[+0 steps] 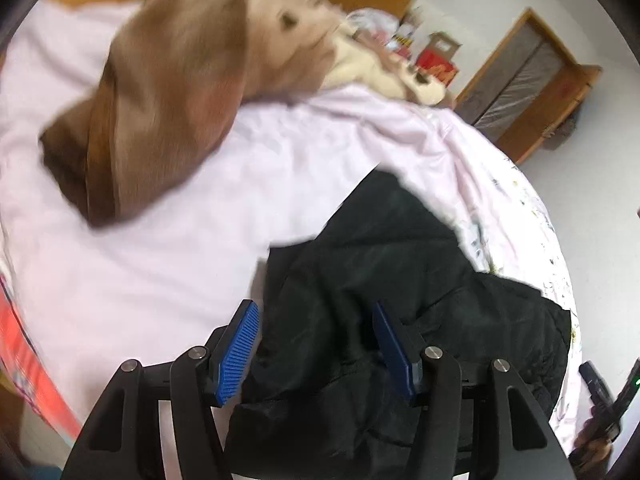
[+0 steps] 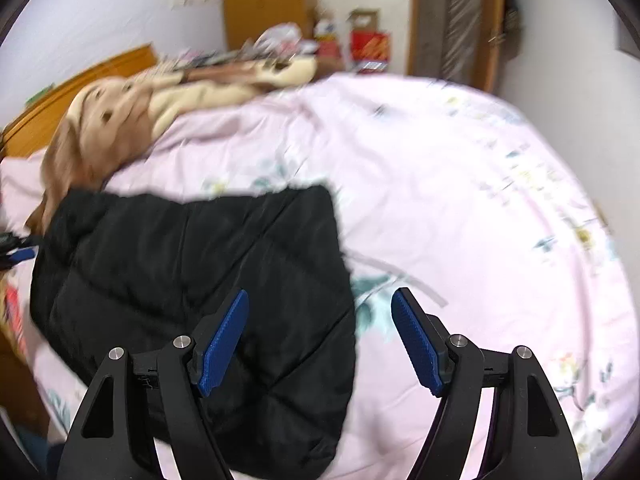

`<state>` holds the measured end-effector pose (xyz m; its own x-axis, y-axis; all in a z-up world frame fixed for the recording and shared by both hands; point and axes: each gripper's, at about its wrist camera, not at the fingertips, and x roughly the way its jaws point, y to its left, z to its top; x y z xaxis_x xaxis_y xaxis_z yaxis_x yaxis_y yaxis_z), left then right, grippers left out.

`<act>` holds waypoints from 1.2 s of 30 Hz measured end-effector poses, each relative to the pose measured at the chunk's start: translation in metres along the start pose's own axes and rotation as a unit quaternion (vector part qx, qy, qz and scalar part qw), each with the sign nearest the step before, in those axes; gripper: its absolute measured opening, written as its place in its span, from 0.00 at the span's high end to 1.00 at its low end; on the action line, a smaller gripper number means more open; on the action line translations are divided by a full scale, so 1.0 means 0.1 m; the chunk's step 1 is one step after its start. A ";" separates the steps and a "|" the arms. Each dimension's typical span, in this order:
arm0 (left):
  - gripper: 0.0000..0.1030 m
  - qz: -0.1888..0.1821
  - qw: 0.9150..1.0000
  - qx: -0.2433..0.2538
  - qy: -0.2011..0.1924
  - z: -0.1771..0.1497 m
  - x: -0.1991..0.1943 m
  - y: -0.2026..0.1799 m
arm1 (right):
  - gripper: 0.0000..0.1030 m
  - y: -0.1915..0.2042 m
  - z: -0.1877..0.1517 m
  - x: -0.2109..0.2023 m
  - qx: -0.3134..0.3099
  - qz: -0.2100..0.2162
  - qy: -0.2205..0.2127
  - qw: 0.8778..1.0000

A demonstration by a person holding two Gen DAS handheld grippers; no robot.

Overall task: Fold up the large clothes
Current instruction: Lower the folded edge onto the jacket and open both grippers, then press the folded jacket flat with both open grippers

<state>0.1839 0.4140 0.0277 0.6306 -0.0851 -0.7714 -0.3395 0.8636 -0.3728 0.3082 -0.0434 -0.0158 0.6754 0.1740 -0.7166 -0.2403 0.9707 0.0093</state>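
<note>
A black quilted jacket [image 1: 380, 280] lies folded into a rough rectangle on a pale pink floral bed cover [image 1: 160, 240]. My left gripper [image 1: 314, 306] hovers over the jacket's left part, open, its blue pads [image 1: 236, 352] clear of the fabric. In the right wrist view the jacket [image 2: 180, 260] fills the lower left. My right gripper [image 2: 320, 296] stands wide open above the jacket's right edge, one finger over the black cloth and the other over the bed cover [image 2: 460, 200]. Nothing is pinched between either pair of pads.
A big brown and cream plush dog [image 1: 168, 92] lies across the head of the bed, by the wooden headboard [image 2: 80, 76]. Clutter and a red box [image 2: 368, 46] stand beyond the bed. A wooden frame [image 1: 532, 80] leans on the wall.
</note>
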 end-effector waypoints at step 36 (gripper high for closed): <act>0.41 0.041 0.994 0.011 0.097 0.06 1.65 0.04 | 0.26 0.19 -0.11 1.15 0.028 0.034 0.151 0.988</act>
<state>0.2904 0.4059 -0.0979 0.4541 -0.1071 -0.8845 -0.3667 0.8823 -0.2951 0.3739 -0.0069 -0.1053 0.4190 0.1899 -0.8879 -0.2333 0.9676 0.0968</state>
